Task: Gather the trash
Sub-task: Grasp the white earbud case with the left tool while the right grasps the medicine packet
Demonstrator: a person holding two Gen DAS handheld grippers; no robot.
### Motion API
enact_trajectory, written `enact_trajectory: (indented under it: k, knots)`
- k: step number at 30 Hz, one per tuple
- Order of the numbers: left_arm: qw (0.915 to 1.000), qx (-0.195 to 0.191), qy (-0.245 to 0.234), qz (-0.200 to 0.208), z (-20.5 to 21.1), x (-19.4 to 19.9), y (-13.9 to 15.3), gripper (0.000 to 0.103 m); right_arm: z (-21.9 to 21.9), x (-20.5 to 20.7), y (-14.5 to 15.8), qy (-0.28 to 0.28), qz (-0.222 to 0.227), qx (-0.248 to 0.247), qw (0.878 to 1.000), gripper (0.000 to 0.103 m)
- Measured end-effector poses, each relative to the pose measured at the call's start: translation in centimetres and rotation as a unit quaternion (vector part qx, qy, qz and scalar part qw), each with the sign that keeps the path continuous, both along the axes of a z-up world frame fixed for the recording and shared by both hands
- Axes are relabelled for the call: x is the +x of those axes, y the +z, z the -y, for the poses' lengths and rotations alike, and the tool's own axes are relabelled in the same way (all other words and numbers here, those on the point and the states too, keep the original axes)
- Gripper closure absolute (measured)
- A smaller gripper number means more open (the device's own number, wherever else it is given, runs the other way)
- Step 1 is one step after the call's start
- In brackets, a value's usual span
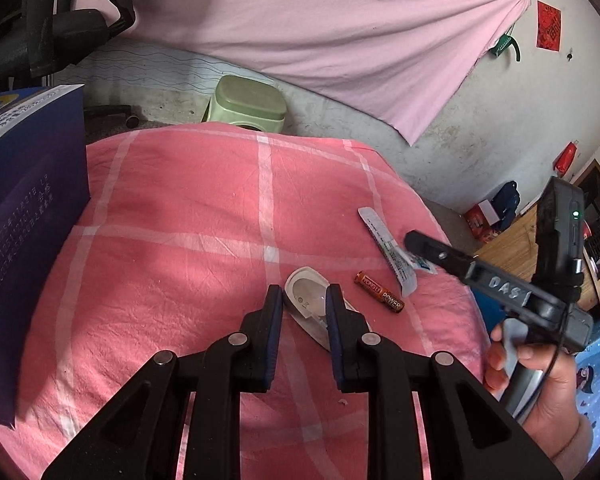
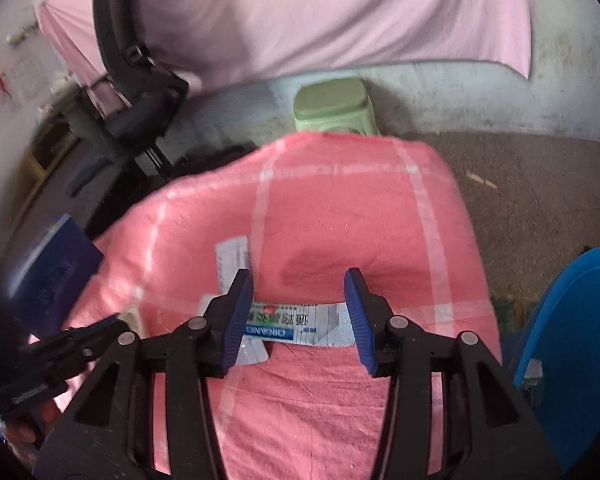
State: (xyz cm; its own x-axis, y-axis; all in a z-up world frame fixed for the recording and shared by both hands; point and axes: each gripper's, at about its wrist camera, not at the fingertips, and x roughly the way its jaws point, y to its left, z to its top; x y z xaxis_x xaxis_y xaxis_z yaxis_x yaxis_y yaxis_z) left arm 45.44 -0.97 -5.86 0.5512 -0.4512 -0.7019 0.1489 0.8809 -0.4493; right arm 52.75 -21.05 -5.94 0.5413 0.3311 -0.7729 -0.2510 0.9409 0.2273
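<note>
My left gripper [image 1: 304, 300] and right gripper [image 2: 300, 312] gape over a pink checked cloth [image 1: 180, 220]; green stool [image 1: 246, 102] behind.

Right wrist view blurred throughout; small print on the foil wrapper [image 2: 300, 326] unreadable, its left end hidden behind a finger [image 2: 236, 316]. Blue box [image 2: 48, 268] smeared, lettering illegible. Blue bin [image 2: 572, 344] cut off by the right edge.

Left wrist view: clear plastic blister [image 1: 306, 296] partly covered by the right finger [image 1: 338, 316]; lower end out of sight. Blue box [image 1: 24, 216] cropped at left edge. Right gripper [image 1: 416, 240]: finger gap hidden side-on.
</note>
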Motion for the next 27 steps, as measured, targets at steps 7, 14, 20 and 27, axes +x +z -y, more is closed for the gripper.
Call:
enact_trajectory:
  k: [7,14,20,27]
  knots:
    - [0.9999,-0.002,-0.015,-0.002,0.1,-0.4,0.1,0.085,-1.0,-3.4,0.1,0.052,0.009,-0.072,0.996,0.04]
    - [0.9989,0.007,-0.045,0.006,0.6,-1.4,0.3,0.085,0.4,-7.5,1.1,0.061,0.039,-0.094,0.993,0.04]
    - [0.9996,0.002,-0.028,0.005,0.7,-2.6,-0.1,0.079,2.2,-10.3,2.3,-0.015,0.061,-0.034,0.997,0.03]
    - [0.9987,0.029,-0.038,0.016,1.7,-2.6,-0.1,0.075,0.3,-8.2,1.3,0.021,0.04,-0.052,0.998,0.03]
